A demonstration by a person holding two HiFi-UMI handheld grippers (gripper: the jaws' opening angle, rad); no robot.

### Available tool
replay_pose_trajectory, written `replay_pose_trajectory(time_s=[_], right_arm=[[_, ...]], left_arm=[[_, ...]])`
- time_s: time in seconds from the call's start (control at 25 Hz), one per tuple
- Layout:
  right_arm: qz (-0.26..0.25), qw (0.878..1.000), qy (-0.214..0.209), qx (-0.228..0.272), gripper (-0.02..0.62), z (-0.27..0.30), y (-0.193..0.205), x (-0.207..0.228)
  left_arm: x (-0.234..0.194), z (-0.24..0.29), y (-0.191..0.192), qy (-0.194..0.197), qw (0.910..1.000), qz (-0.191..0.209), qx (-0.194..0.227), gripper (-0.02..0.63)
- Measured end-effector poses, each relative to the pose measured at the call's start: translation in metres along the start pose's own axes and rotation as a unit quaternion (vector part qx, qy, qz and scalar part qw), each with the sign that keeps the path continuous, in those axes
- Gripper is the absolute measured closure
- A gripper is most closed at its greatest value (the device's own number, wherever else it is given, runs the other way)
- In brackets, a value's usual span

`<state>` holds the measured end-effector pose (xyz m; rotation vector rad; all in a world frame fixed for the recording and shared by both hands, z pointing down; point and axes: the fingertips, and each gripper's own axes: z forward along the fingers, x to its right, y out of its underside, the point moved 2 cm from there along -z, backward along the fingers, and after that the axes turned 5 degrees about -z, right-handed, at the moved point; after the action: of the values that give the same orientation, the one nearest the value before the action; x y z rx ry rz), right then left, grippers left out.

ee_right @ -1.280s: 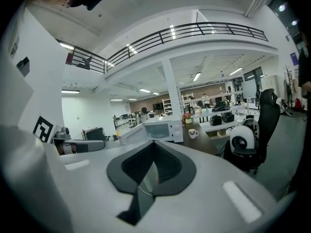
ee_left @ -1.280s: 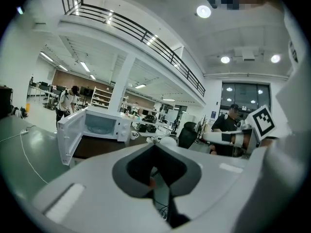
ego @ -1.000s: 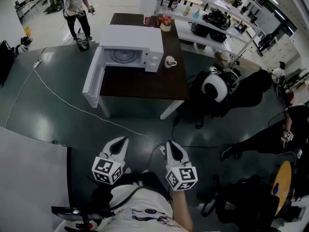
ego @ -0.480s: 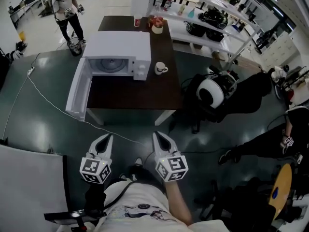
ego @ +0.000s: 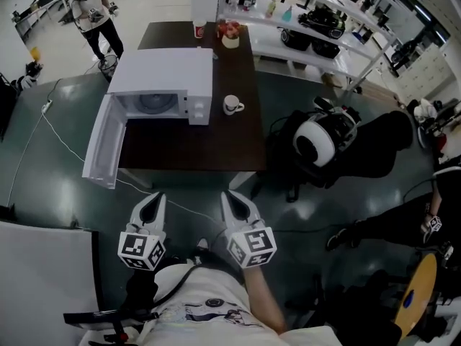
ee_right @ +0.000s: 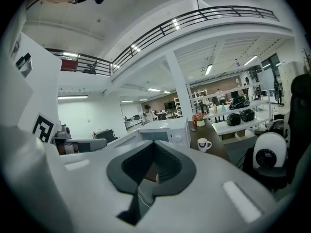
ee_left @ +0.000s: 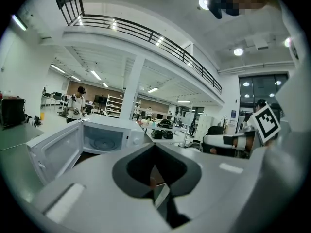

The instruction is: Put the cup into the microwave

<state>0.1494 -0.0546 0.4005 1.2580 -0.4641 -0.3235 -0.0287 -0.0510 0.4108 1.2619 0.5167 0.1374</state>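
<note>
Head view: the white ceramic cup [ego: 230, 105] stood on the dark brown table [ego: 216, 146], just at three o'clock of the white box microwave [ego: 162, 74], whose door [ego: 101, 146] hung open. Both the left gripper [ego: 153, 200] and right gripper [ego: 232, 197] hovered at six o'clock, well short of the table.

Left gripper view: jaws pinched together, empty.

Right gripper view: the same, with the cup at one o'clock. That gripper should probably spread its jaws before arriving, then meet the cup level.

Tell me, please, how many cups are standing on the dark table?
2: a white mug right of the microwave, and a red-and-white cup at the table's far end; the microwave might hide more.
</note>
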Motion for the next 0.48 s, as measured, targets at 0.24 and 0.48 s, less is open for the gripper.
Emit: replay_pose_trajectory(time_s=[0.24, 0.48], right_arm=[[0.016, 1.000, 0.001, -0.007, 0.594, 0.008, 0.007, 0.015], [0.022, 0.999, 0.004, -0.024, 0.594, 0.029, 0.011, 0.019]], left_arm=[[0.006, 0.023, -0.001, 0.007, 0.9999, 0.007, -0.013, 0.607], [-0.008, 0.046, 0.000, 0.016, 0.9993, -0.001, -0.033, 0.607]])
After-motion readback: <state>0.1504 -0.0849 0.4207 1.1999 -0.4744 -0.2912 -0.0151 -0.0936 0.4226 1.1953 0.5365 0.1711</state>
